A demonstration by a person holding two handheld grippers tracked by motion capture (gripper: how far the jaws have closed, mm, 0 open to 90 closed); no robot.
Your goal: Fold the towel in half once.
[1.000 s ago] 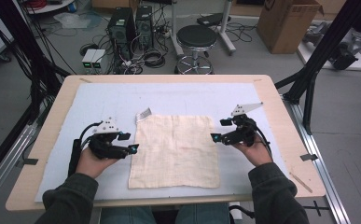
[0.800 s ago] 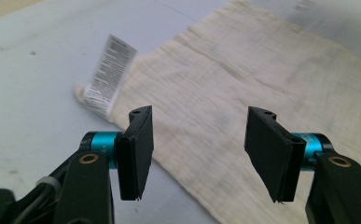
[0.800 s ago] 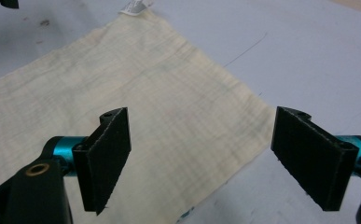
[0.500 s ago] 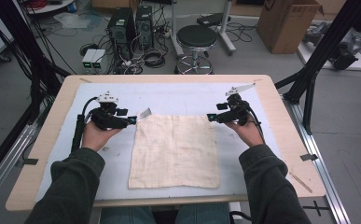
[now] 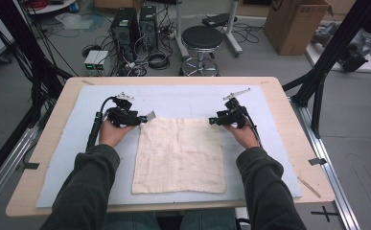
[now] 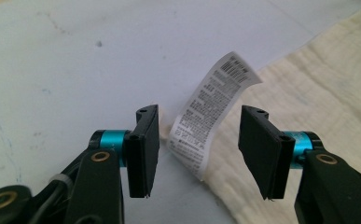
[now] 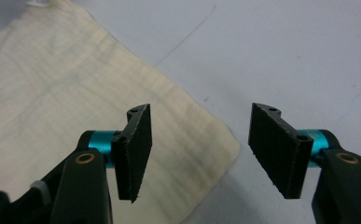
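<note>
Cloth: a cream woven cloth (image 5: 180,154) lies spread flat on the pale blue mat (image 5: 183,98), roughly square, its near edge toward the person and its far edge between the two grippers.
Label: a white printed care label (image 6: 211,108) with a barcode curls up from the cloth's far-left corner; in the high view it shows as a small pale tab (image 5: 149,115) at about 10 o'clock of the cloth.
Left gripper: the left gripper (image 5: 136,119) sits just beside the cloth's far-left corner, pointing toward 3 o'clock; in the left gripper view (image 6: 197,151) its two black jaws stand wide apart with the label rising between them, touched by neither jaw.
Right gripper: the right gripper (image 5: 215,120) sits at the cloth's far-right corner, at about 2 o'clock of the cloth, pointing toward 9 o'clock; in the right gripper view (image 7: 199,149) its jaws are spread apart and hold nothing.
Corner under right gripper: the cloth's rounded corner (image 7: 225,140) lies flat on the mat between the jaws, nearer the left-hand jaw in that view; whether a jaw tip touches the fabric cannot be told.
Hands: a hand holds each gripper, dark green sleeves coming in from 6 o'clock on either side of the cloth.
Table: a light wooden table (image 5: 288,124) carries the mat.
Beyond the table: a black round stool (image 5: 202,38) stands at 12 o'clock, and a cardboard box (image 5: 295,24) at about 1 o'clock.
</note>
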